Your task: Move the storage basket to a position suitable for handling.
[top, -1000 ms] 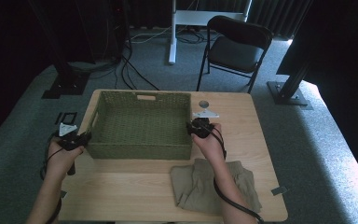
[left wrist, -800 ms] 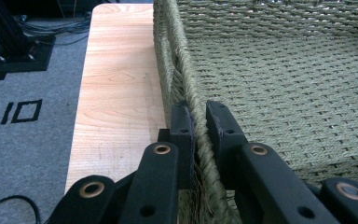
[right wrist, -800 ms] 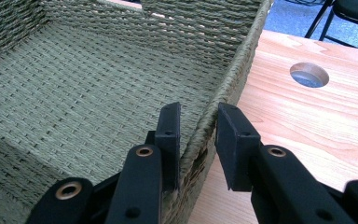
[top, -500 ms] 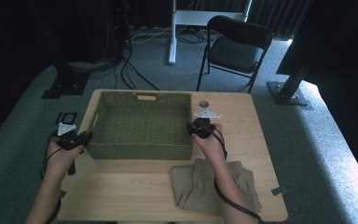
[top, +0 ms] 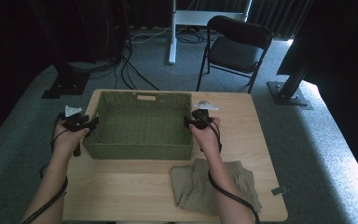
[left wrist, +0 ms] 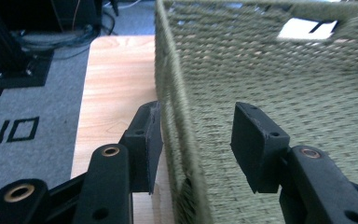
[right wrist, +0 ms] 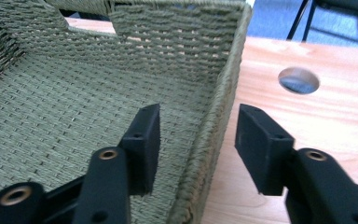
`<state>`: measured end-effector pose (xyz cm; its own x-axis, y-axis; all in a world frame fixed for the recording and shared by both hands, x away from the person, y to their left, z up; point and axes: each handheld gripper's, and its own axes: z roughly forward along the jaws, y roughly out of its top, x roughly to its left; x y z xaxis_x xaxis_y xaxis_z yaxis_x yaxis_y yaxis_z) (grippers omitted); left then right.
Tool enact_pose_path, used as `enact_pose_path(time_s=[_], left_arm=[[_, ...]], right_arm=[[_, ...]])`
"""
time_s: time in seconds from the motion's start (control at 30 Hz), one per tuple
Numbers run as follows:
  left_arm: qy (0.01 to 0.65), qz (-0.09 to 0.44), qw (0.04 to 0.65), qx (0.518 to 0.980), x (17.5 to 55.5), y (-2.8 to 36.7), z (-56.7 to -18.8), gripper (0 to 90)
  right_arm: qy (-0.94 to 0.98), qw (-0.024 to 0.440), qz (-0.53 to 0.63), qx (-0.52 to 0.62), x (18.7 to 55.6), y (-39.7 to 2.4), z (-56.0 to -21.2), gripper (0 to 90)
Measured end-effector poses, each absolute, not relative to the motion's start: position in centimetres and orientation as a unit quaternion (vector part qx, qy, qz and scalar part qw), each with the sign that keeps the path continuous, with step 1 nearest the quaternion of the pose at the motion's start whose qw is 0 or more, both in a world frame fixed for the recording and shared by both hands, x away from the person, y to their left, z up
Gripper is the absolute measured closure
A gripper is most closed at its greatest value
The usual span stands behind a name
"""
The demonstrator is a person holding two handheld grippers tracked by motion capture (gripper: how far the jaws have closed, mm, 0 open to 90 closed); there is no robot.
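Note:
A green woven basket (top: pixel 135 151) stands on the far half of the wooden table (top: pixel 121 186). My left gripper (top: pixel 92 125) sits at its left wall. In the left gripper view that wall (left wrist: pixel 177 93) runs between the jaws of the left gripper (left wrist: pixel 196 140), the outer jaw close against it and the inner one well apart. My right gripper (top: pixel 188 122) straddles the right wall (right wrist: pixel 219 107), with a gap on both sides in the right gripper view (right wrist: pixel 198 144). Both pairs of jaws have just been opening and neither presses on the wall.
A folded khaki garment (top: pixel 214 184) lies on the table's near right part, under my right forearm. A round hole (right wrist: pixel 298 79) is in the tabletop beyond the basket's right wall. A black folding chair (top: pixel 235 46) stands on the carpet behind the table.
Both grippers have let go of the basket walls and now stand open around them. The left hand has slid away from me along the left wall. The basket has stayed put.

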<state>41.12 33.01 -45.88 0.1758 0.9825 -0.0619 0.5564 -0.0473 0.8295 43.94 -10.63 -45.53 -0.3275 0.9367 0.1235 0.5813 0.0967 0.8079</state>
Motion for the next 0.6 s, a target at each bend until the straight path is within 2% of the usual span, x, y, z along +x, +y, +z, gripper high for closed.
enact_pose_path(time_s=[0.17, 0.23, 0.37, 0.6], left_arm=[[0.587, 0.288, 0.365, 0.663, 42.1, 32.9, -46.7, 71.8], [0.58, 0.295, 0.357, 0.671, 42.3, 32.7, -46.9, 75.4], [0.57, 0.302, 0.346, 0.681, 42.4, 32.4, -46.9, 78.8], [0.577, 0.299, 0.341, 0.679, 42.5, 32.1, -46.7, 79.7]], right_arm=[[0.711, 0.214, 0.379, 0.552, 44.4, -9.7, -46.1, 57.2], [0.703, 0.215, 0.369, 0.568, 44.5, -9.4, -46.2, 61.5], [0.687, 0.226, 0.361, 0.589, 44.5, -9.1, -46.4, 70.9], [0.681, 0.244, 0.344, 0.599, 44.7, -8.8, -46.3, 76.9]])
